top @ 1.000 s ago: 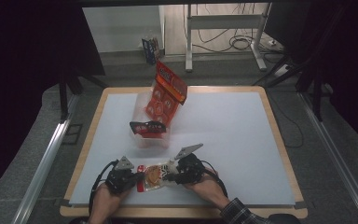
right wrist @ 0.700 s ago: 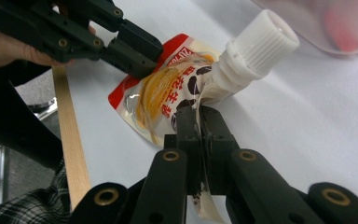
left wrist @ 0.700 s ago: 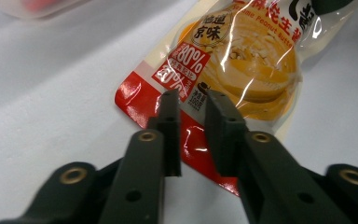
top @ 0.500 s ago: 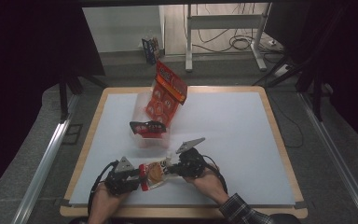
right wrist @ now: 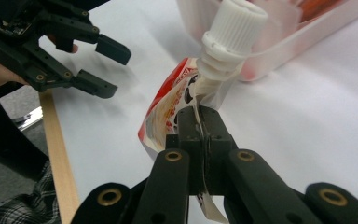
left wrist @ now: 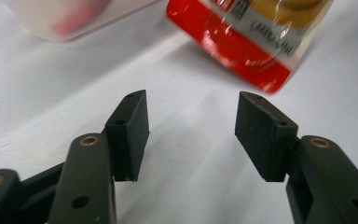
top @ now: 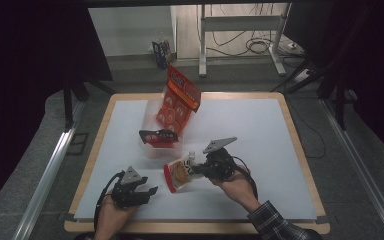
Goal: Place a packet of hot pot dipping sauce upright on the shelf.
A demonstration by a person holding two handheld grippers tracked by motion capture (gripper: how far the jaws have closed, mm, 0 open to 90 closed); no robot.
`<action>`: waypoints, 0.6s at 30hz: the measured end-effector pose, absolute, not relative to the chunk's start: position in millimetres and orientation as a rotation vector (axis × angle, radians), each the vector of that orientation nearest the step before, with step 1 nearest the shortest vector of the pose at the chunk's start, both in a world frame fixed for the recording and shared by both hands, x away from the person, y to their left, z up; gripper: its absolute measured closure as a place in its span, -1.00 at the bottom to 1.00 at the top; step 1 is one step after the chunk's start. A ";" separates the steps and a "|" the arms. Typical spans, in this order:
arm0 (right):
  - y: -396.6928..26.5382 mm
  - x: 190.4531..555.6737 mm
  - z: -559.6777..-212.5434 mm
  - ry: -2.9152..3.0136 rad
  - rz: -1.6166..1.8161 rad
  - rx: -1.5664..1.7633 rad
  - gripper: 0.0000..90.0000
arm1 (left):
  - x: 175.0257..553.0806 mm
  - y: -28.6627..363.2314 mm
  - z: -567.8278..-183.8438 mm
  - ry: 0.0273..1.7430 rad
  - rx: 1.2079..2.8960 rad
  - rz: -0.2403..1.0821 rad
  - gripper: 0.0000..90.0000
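My right gripper [right wrist: 199, 122] is clamped on the spouted pouch [top: 180, 173], pads pinching the film just below the white cap [right wrist: 233, 27]. The pouch hangs off the table [top: 260, 125], on the near side of the clear tub [top: 152, 145], with its red bottom edge tilted toward my left gripper [top: 150, 190]. My own jaws hide most of the pouch's print in the right gripper view.

My left gripper stands about half open with nothing between the pads; its jaws have just been opening. In the left gripper view the pouch's red bottom edge [left wrist: 242, 51] sits just beyond the right pad, blurred and cut off at the frame top.

The tub holds a leaning orange snack bag [top: 180, 100]. A dark packet [top: 157, 136] lies on the tub's near rim; I cannot make out its label.
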State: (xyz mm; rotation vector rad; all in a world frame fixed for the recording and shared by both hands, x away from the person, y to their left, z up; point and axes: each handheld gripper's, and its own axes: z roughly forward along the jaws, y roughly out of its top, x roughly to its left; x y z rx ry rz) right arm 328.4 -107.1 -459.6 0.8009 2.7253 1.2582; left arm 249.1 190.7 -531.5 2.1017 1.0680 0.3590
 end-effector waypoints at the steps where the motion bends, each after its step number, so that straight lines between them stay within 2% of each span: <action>1: -109.9 329.3 -457.1 2.720 1.256 0.801 0.95 | 249.1 190.7 -531.6 1.069 2.101 0.358 -0.05; 10: -128.3 336.8 -443.4 2.671 1.237 0.836 0.96 | 249.1 191.3 -531.2 1.074 2.093 0.362 -0.13; 18: -145.2 346.9 -429.0 2.611 1.219 0.859 0.96 | 250.4 193.3 -530.6 1.075 2.048 0.331 -0.49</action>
